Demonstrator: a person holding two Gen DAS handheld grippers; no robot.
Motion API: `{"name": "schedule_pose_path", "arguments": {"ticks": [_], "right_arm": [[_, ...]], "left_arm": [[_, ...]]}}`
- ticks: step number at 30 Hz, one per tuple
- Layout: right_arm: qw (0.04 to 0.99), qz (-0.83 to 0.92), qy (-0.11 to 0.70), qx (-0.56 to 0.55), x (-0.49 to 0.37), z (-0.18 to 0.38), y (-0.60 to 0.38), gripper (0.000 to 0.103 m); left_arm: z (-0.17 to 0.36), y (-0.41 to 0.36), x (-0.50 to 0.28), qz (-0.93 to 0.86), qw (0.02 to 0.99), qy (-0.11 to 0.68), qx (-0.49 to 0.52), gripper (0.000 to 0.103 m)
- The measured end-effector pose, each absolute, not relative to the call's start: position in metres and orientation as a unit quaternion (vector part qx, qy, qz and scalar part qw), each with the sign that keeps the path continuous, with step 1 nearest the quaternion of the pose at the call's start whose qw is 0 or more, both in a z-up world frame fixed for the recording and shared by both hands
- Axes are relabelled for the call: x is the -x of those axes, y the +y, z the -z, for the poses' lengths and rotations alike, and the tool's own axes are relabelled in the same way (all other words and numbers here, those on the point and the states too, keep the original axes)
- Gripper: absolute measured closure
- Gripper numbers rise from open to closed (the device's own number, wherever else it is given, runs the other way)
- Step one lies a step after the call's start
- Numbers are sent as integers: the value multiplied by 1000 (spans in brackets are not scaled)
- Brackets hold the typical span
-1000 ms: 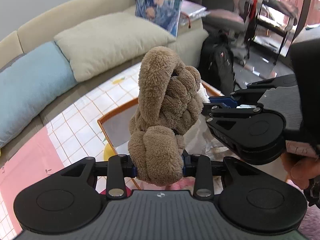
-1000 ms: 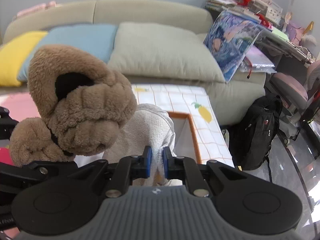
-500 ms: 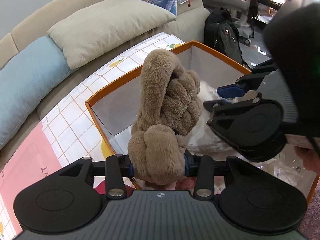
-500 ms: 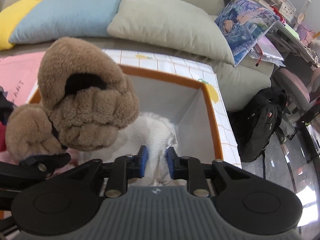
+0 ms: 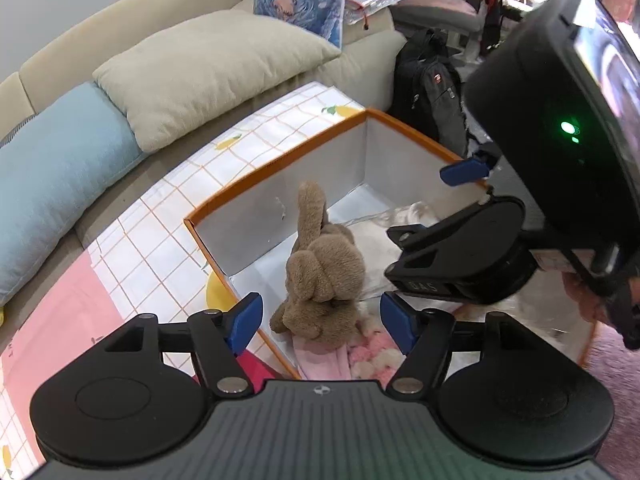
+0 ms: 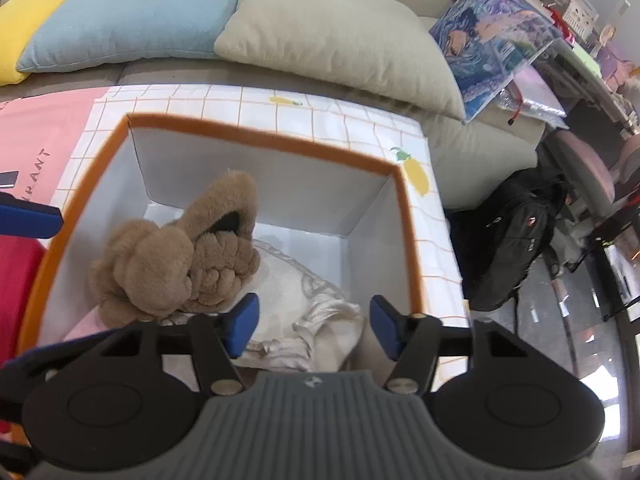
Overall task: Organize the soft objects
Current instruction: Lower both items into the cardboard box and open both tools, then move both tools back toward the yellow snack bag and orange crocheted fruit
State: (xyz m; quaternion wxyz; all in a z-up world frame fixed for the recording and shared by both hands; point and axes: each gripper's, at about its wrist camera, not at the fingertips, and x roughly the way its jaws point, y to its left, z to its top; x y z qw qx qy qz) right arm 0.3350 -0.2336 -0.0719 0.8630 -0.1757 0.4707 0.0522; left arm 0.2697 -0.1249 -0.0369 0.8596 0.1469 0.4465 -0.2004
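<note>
the brown plush point(image 5: 324, 276) lies inside the orange-rimmed box point(image 5: 280, 168), free of both tools. the left gripper point(image 5: 320, 322) has just been opening and its jaws now stand wide, blue pads point(image 5: 244, 322) apart with nothing pressed between them; in the left wrist view the plush sits at about 12 o'clock from the gap, just beyond the tips and lower down in the box, one long loop of it standing up toward the far wall. the right gripper point(image 6: 312, 326) has also just been opening and its jaws are well spread and empty; in its own view the plush point(image 6: 180, 256) is at about 10 o'clock from the gap, close to the left pad but whether it touches cannot be told. under and beside the plush lie a white fabric bundle point(image 6: 304, 316) at the right gripper's 12 o'clock and a pink fluffy piece point(image 5: 360, 352) near the box's near edge. the box stands on a checked cloth point(image 5: 160, 216) with lemon prints. beyond it, at 11 to 12 o'clock, a sofa holds a beige cushion point(image 6: 340, 32), a blue cushion point(image 6: 128, 12) and a yellow cushion point(image 6: 16, 16), with a printed pillow point(image 6: 492, 36) at 1 o'clock. a black backpack point(image 6: 516, 236) stands on the floor at 3 o'clock. in the left view the right gripper's body point(image 5: 560, 160) fills the right side and hides part of the box.
</note>
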Motion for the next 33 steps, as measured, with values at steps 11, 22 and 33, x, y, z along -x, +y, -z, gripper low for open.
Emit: {"name": "schedule_pose_path", "arguments": {"ticks": [11,22,33], "right_arm": [[928,-9,356,108,-269,-11,-237,27],[955,-46,293,8,-175,-7,-183,21],[934,-111,338,27,-115,39,-122,21]], "left_arm": [[-21,-76,-200,187,908,361,-103,23],[-26,10,-115,70,951,302,-12,24],[25,68,-54,-40,933,356,29,25]]}}
